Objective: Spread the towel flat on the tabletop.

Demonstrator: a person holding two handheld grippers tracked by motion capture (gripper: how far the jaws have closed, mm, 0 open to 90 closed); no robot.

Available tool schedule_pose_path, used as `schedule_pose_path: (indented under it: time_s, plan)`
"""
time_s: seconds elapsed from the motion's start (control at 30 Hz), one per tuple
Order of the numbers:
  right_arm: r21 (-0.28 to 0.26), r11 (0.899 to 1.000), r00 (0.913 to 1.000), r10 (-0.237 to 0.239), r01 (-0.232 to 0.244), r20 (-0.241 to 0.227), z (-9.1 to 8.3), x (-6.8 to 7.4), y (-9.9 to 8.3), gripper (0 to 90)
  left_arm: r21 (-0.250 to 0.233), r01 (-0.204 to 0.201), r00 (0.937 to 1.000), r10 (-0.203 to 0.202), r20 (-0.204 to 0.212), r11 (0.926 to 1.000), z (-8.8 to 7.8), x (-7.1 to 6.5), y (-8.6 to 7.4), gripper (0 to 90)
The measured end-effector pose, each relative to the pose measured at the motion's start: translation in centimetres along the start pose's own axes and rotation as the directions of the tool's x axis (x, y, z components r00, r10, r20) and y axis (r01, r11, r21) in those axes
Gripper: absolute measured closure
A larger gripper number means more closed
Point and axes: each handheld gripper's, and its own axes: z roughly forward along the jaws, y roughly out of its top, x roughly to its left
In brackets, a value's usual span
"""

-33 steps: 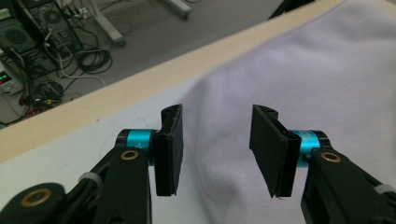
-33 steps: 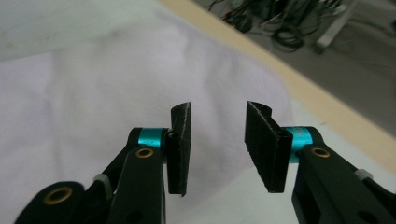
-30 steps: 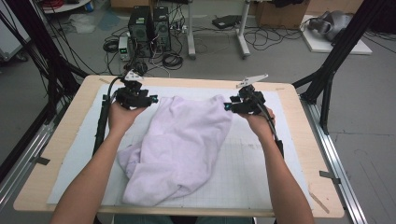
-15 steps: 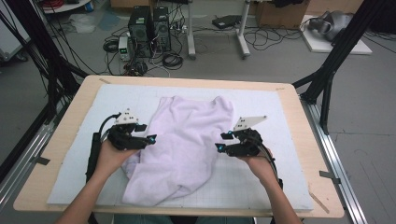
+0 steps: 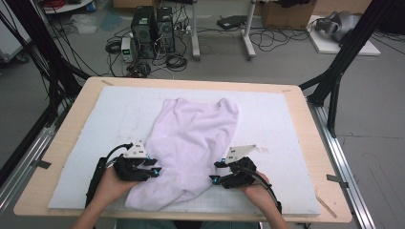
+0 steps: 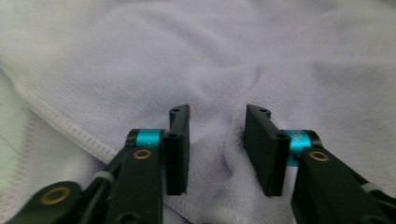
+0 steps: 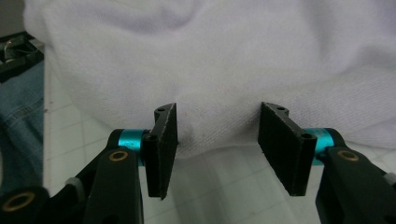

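Here the left gripper [image 5: 154,170] sits at the near left edge of the pale lilac towel [image 5: 193,143], which lies crumpled along the middle of the white mat [image 5: 286,124]; its jaws have just been closing around a small ridge of cloth, but the pads do not seem to press it yet. On the other side, the right gripper [image 5: 213,172] faces the towel's near right edge with jaws apart and the hem between them, probably so both hands can lift the near end together.
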Motion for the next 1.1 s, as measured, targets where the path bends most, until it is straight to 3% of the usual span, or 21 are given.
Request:
schedule_pose_path:
  time_s: [0.1,0.13,0.17,0.3,0.4,0.5,0.6,0.63,0.7,0.73,0.77,0.83,0.87,0.9,0.93,0.97,1.0,1.1]
  plan:
    - [0.039,0.999,1.0,-0.006,0.006,0.004,1.1,0.0,-0.1,54.9,0.002,-0.023,0.9997,0.023,-0.009,0.9997,0.5,-0.3,0.2,70.1]
    - [0.049,0.999,0.9999,-0.015,0.015,0.002,1.5,-0.2,-0.2,62.9,0.005,-0.022,0.9997,0.022,-0.003,0.9997,0.6,-0.2,0.2,76.3]
    - [0.049,0.999,0.9999,-0.015,0.015,0.002,1.5,-0.2,-0.2,62.9,0.008,-0.022,0.9998,0.022,0.003,0.9997,0.6,-0.1,0.2,76.3]
    - [0.028,1.0,0.9998,-0.014,0.014,-0.016,1.3,-0.5,-0.1,82.5,-0.006,-0.004,1.0,0.004,-0.002,1.0,0.4,-0.2,0.4,83.7]
    - [-0.003,1.0,0.9995,-0.022,0.021,-0.022,0.4,-0.5,0.2,84.5,-0.052,0.01,0.9999,-0.009,0.013,0.9986,-0.6,-0.3,0.9,84.2]
    - [-0.056,0.998,0.9992,-0.04,0.04,0.0,-2.1,-0.5,1.5,85.0,-0.116,0.021,0.9996,-0.019,0.021,0.9931,-2.1,-0.4,2.1,84.2]
    - [-0.081,0.995,0.9983,-0.053,0.055,0.026,-3.2,-0.8,2.5,85.0,-0.148,-0.019,0.9991,0.013,-0.041,0.9887,-3.3,0.0,3.9,84.2]
    - [-0.081,0.994,0.9963,-0.065,0.07,0.057,-3.8,-1.6,3.8,85.0,-0.165,-0.024,0.9966,0.01,-0.081,0.9859,-3.5,0.5,4.4,84.1]
    - [-0.077,0.995,0.9959,-0.061,0.066,0.066,-3.8,-2.0,4.3,84.9,-0.176,-0.006,0.9933,-0.015,-0.115,0.9844,-3.0,1.8,5.1,84.1]
    - [-0.067,0.996,0.9952,-0.057,0.063,0.079,-3.6,-2.8,5.0,85.0,-0.179,0.004,0.991,-0.027,-0.131,0.9838,-2.7,2.3,5.3,84.0]
    - [-0.045,0.998,0.9947,-0.029,0.034,0.099,-2.8,-4.5,5.7,84.9,-0.173,0.024,0.987,-0.051,-0.152,0.9846,-2.1,3.4,5.5,84.0]
    - [-0.037,0.999,0.9942,-0.014,0.018,0.106,-2.3,-5.2,5.9,84.9,-0.175,0.087,0.9816,-0.114,-0.153,0.9807,-1.0,5.1,5.6,84.0]
    - [-0.007,0.999,0.9922,0.037,-0.036,0.119,-0.9,-7.2,5.9,84.8,-0.161,0.098,0.9762,-0.127,-0.176,0.9821,-0.4,6.0,5.5,84.0]
    - [-0.007,0.999,0.9922,0.037,-0.036,0.119,-0.9,-7.2,5.9,84.8,-0.154,0.129,0.9706,-0.156,-0.183,0.9797,0.2,6.9,5.4,84.0]
    - [0.028,0.996,0.989,0.075,-0.079,0.128,0.4,-8.6,5.6,84.5,-0.148,0.149,0.968,-0.175,-0.18,0.9777,0.7,7.5,5.2,83.8]
    - [0.028,0.996,0.989,0.075,-0.079,0.128,0.4,-8.6,5.6,84.5,-0.128,0.17,0.963,-0.192,-0.188,0.9771,1.6,8.4,4.8,83.8]
    - [0.037,0.993,0.9872,0.104,-0.11,0.12,1.4,-9.4,5.3,84.2,-0.096,0.193,0.9595,-0.208,-0.189,0.9765,2.4,9.0,4.5,83.7]
    - [0.073,0.989,0.9853,0.12,-0.13,0.122,3.5,-10.2,4.8,78.0,-0.07,0.219,0.9556,-0.229,-0.186,0.9731,3.3,9.6,4.1,75.4]
